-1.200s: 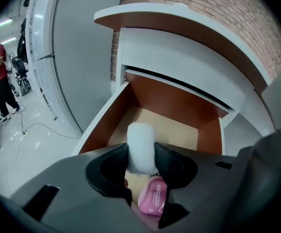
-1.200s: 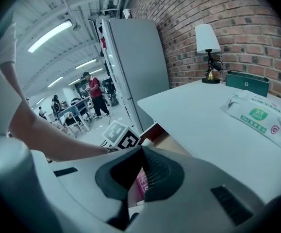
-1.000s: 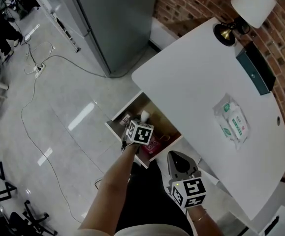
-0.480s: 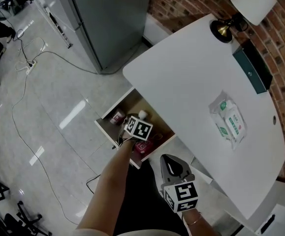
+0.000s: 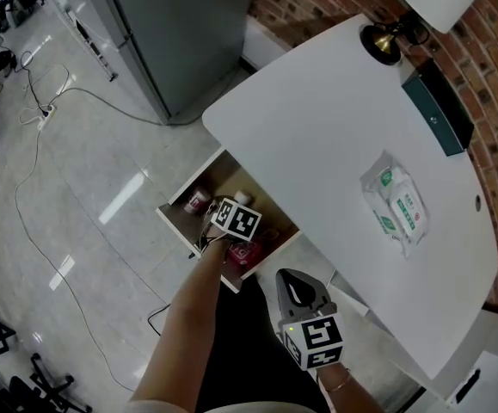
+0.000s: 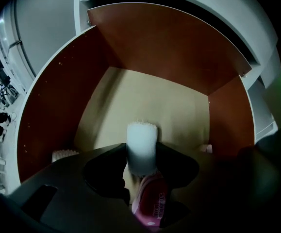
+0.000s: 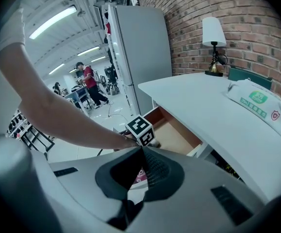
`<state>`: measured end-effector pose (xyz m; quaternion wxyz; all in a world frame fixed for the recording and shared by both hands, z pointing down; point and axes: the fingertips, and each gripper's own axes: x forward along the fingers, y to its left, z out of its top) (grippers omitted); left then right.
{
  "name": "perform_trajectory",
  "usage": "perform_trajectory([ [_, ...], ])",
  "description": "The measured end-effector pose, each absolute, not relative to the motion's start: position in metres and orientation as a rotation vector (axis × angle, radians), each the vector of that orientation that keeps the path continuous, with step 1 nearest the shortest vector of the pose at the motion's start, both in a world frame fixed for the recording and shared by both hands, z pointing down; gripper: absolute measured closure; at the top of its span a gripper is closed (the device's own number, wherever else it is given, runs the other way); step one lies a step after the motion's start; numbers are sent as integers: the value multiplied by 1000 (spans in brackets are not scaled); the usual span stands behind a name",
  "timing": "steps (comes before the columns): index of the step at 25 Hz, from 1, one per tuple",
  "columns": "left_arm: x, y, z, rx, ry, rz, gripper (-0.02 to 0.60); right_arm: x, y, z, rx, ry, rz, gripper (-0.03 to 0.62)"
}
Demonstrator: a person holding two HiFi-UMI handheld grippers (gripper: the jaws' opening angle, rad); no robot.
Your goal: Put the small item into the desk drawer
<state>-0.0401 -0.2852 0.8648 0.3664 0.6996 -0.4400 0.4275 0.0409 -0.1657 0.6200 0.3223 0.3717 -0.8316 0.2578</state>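
**Release begins inside the drawer**

The small bottle (image 6: 142, 149), white ribbed cap on a pink body, is low inside the open wooden desk drawer (image 6: 145, 98). Its cap points to the back wall at 12 o'clock, and it sits between the jaws of the left gripper (image 6: 141, 152). Those jaws are opening now. The pads still seem to touch the cap's sides, so the bottle is not plainly free. Whether its body rests on the drawer floor cannot be told.

Over the last second the left gripper has kept its place in the drawer, and only the grip has started to loosen. I judge the carrying done and the task at its letting-go step. What is left is for the jaws to clear the cap and lift out without dragging the bottle along.

A white ribbed thing (image 6: 65, 154) lies at 8 o'clock of the bottle. In the head view a small round container (image 5: 199, 200) with a pale label stands at 10 o'clock of the left gripper's cube.

The right gripper (image 5: 292, 280) hangs at 5 o'clock of the drawer, jaws closed together on nothing. It is clear of the white curved counter (image 5: 317, 136), where a green-printed pack of wipes (image 5: 395, 205) lies untouched.
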Motion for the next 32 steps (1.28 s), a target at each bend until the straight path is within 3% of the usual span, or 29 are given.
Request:
perform_trajectory([
  [6,-48,-286,837,1830,-1189,1040,325,37,-173,613,972,-2202,683,586],
  [14,-71,-278,757,1916,-1311,895,327,22,-183,590,950,-2263,626,586],
  [32,-133,-176,579,1862,-1640,589,445,-3,-165,509,1000,-2388,533,586],
])
